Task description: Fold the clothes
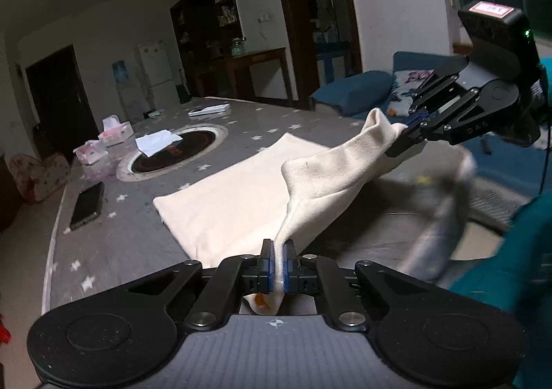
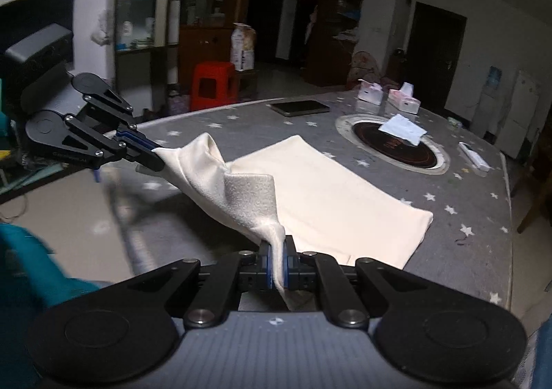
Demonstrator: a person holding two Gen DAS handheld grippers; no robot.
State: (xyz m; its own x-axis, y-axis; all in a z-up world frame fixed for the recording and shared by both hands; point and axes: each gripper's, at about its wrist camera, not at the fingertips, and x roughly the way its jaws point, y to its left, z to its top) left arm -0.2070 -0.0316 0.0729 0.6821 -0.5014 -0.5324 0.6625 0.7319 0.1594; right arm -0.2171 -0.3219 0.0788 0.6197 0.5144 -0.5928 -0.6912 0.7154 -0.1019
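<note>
Cream garment (image 1: 238, 202) — flat, near edge lifted | both hand-held grippers (image 1: 278, 263) (image 2: 277, 264) — clamped on its corners

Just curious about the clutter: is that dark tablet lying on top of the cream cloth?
No. The tablet lies on the grey starred table cover, well apart from the cream cloth.

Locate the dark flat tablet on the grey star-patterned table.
In the right wrist view, the dark flat tablet lies at the grey star-patterned table's far edge, left of the pink tissue boxes, beyond the cream cloth.
</note>
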